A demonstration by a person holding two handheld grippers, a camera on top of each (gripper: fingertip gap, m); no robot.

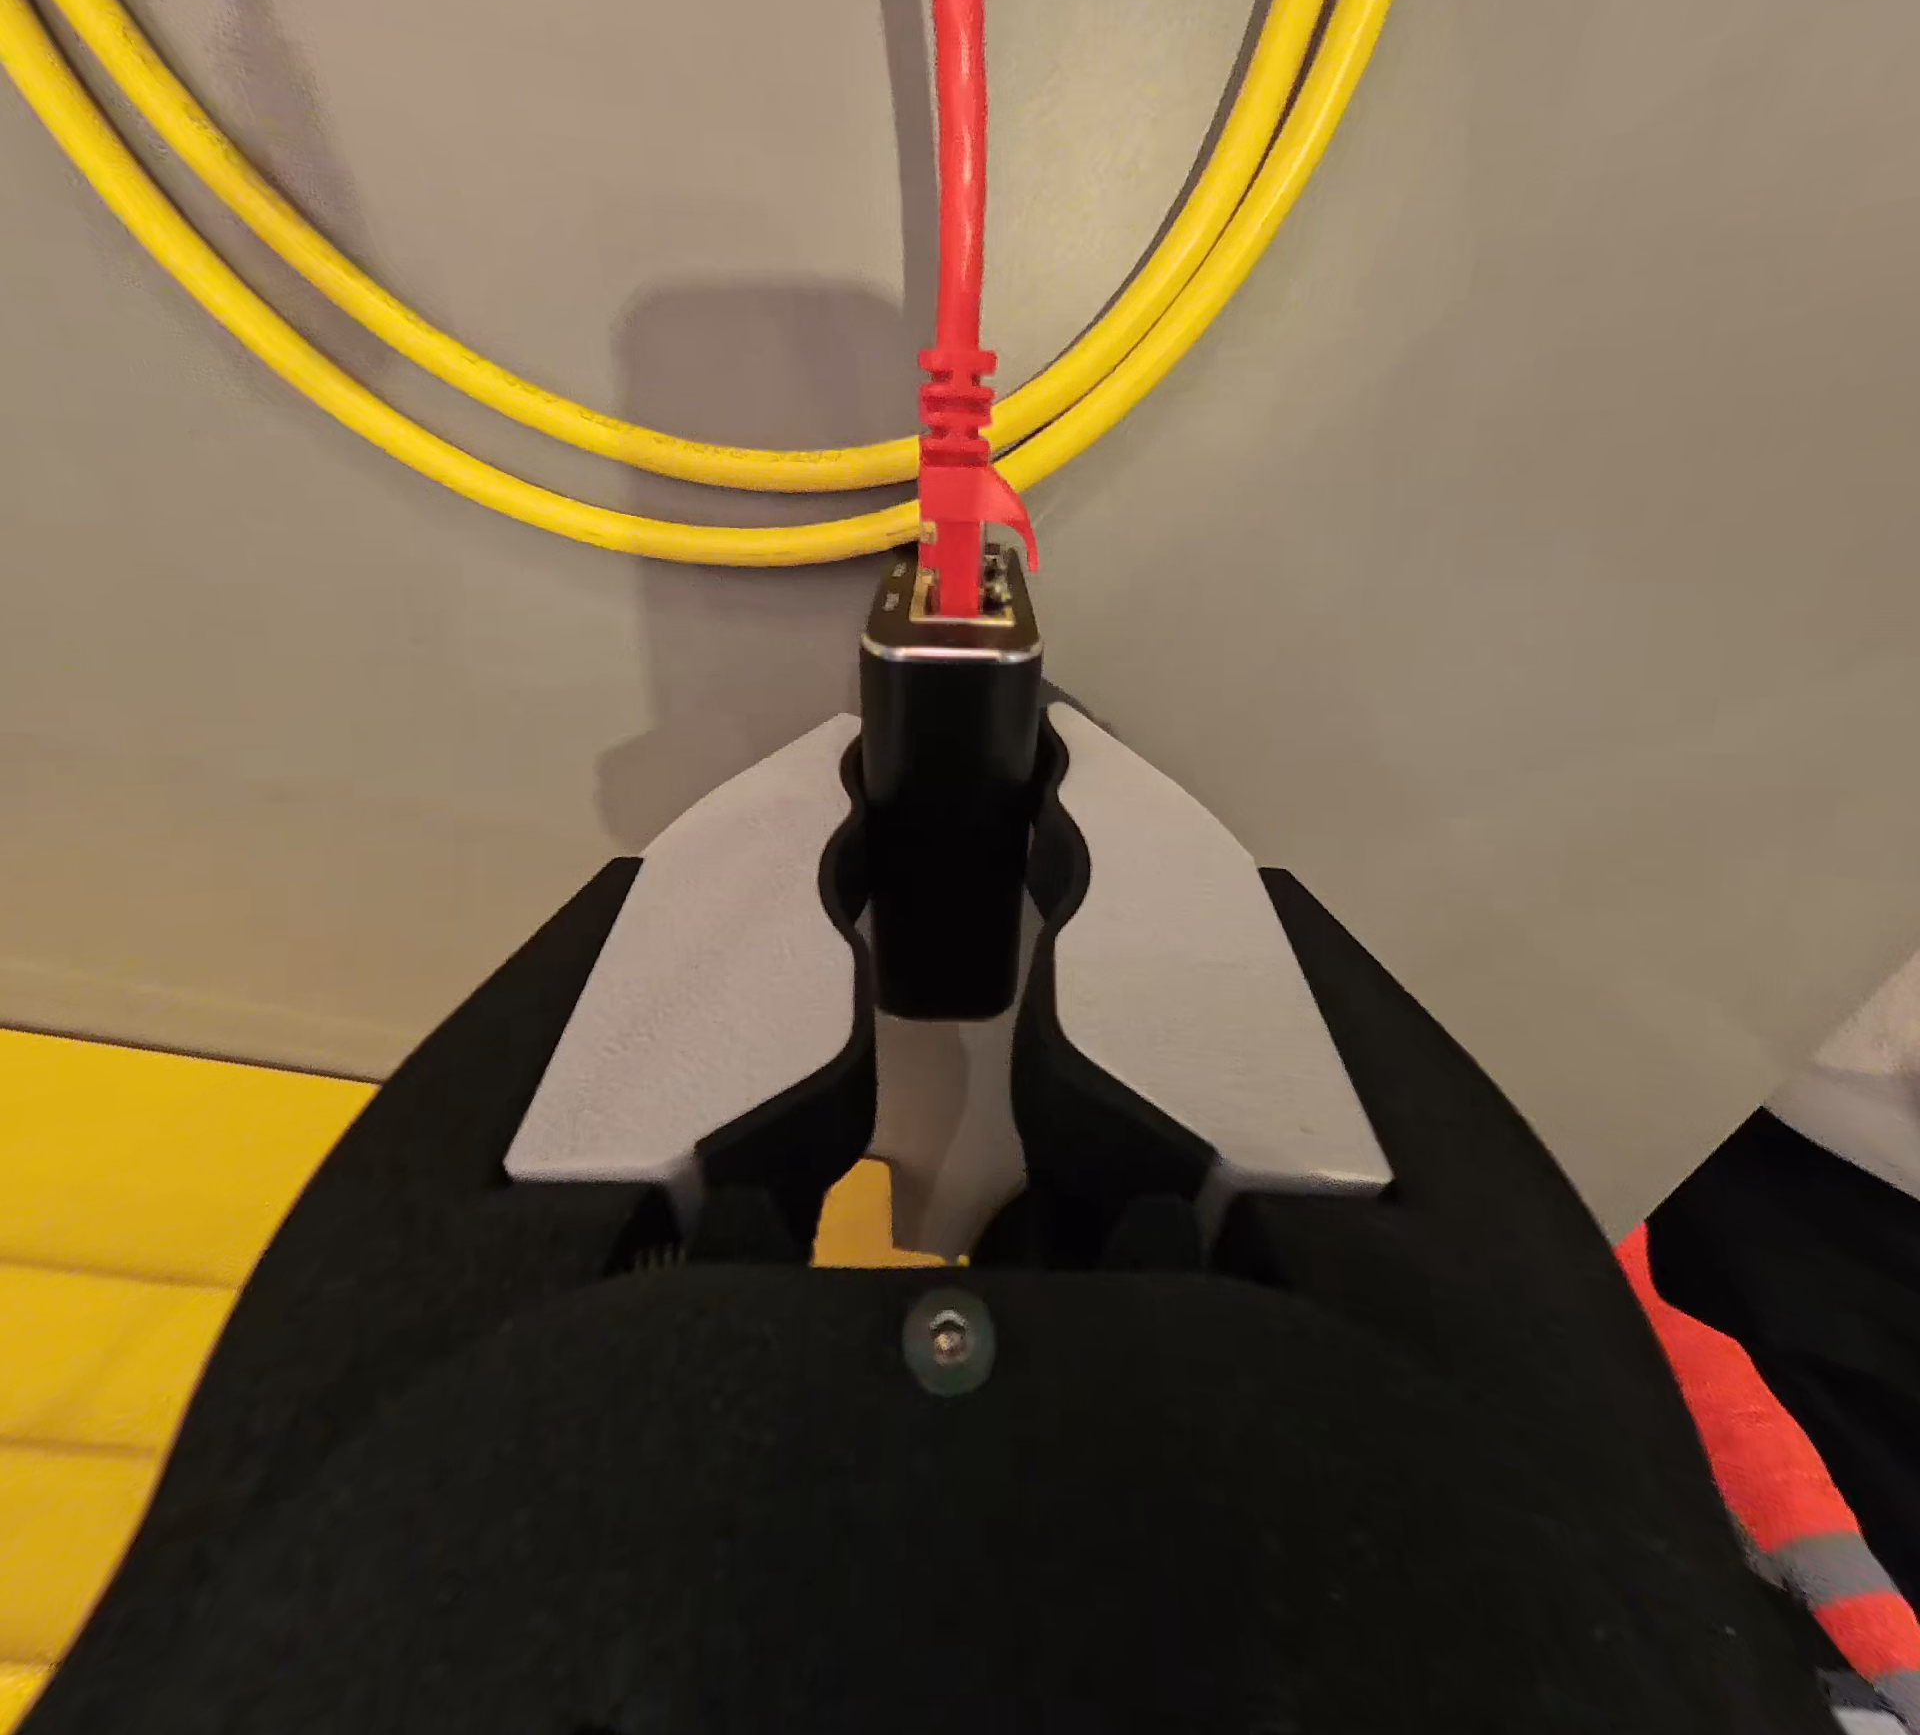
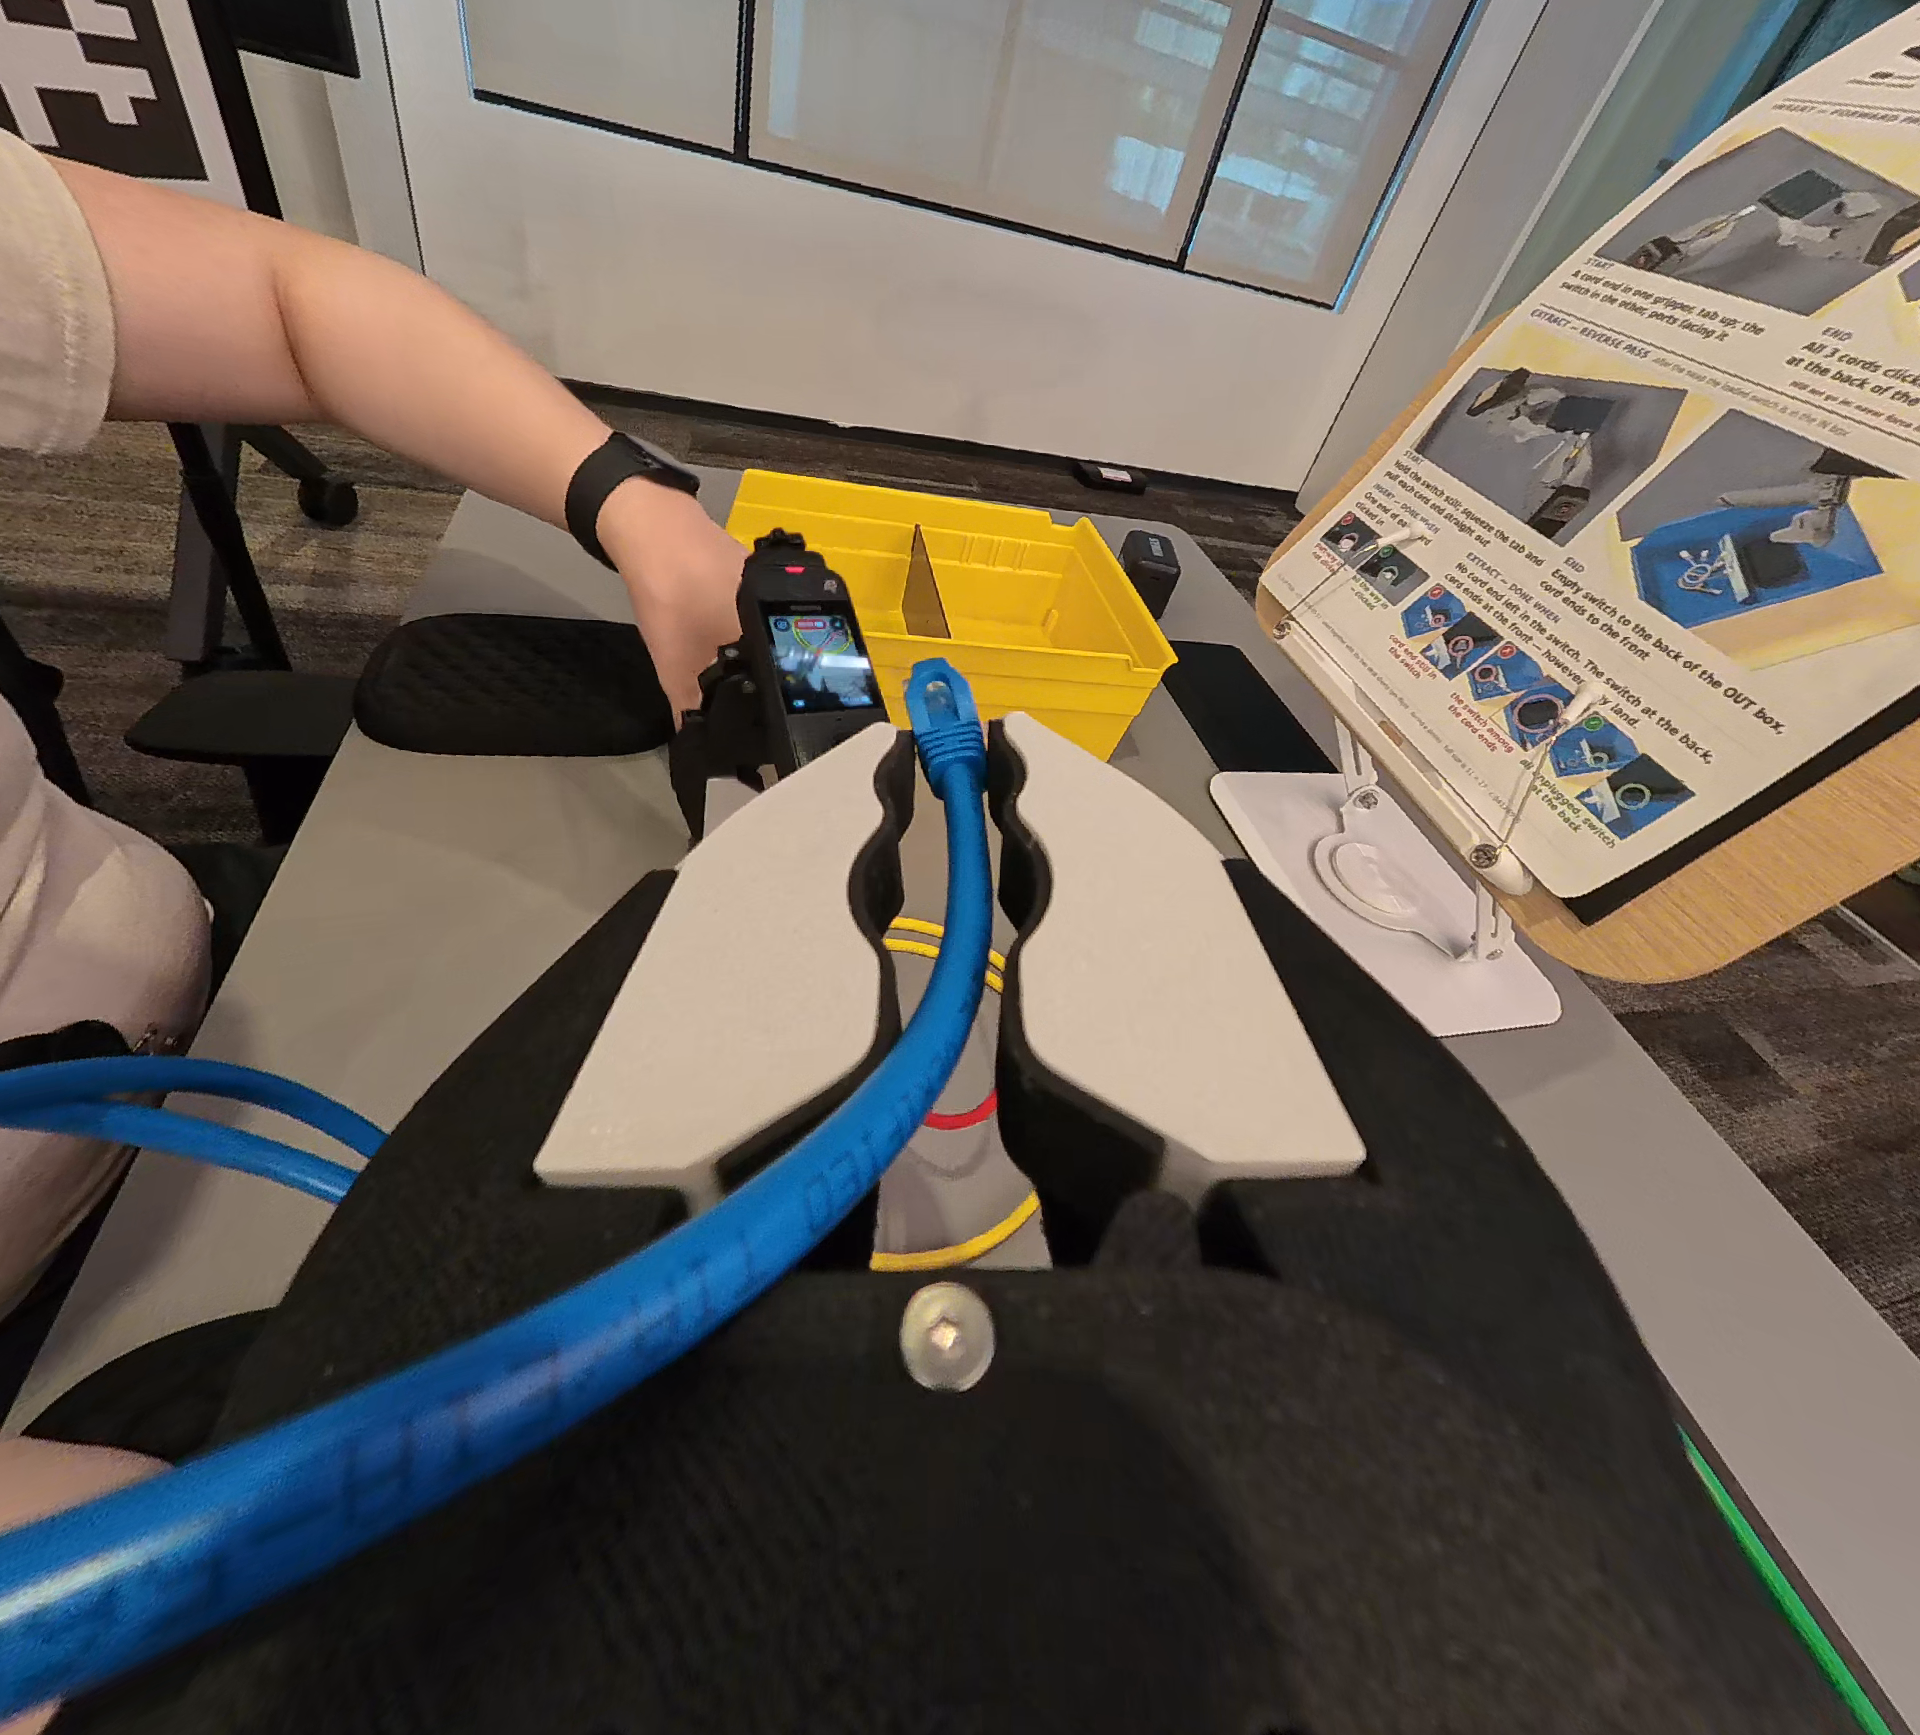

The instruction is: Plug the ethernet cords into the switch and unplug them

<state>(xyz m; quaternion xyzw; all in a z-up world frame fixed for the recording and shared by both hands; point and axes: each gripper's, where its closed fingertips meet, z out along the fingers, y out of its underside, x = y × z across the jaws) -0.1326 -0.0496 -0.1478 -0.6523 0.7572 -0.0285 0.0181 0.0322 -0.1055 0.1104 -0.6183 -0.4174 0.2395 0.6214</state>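
In the left wrist view my left gripper [image 1: 951, 729] is shut on a small black switch [image 1: 948, 812], held upright with its ports facing away from me. A red ethernet cord [image 1: 961, 127] has its plug [image 1: 956, 490] seated in a port of the switch. In the right wrist view my right gripper [image 2: 948, 735] is shut on a blue ethernet cord [image 2: 935, 1010] just behind its plug [image 2: 938, 698], which sticks out past the fingertips. The left gripper's body [image 2: 790, 677] shows ahead to the left, in a person's hand; its fingers are hidden there.
A yellow cord [image 1: 416, 355] lies looped on the grey table [image 1: 1455, 542] beyond the switch. A yellow divided bin [image 2: 1039, 636] stands ahead, with a small black box [image 2: 1151, 568] behind it. An instruction board [image 2: 1662, 542] on a white stand [image 2: 1382, 896] is at right. The person's arm [image 2: 416, 355] reaches in from the left. My hands' fingertips stand some 30 cm from each other.
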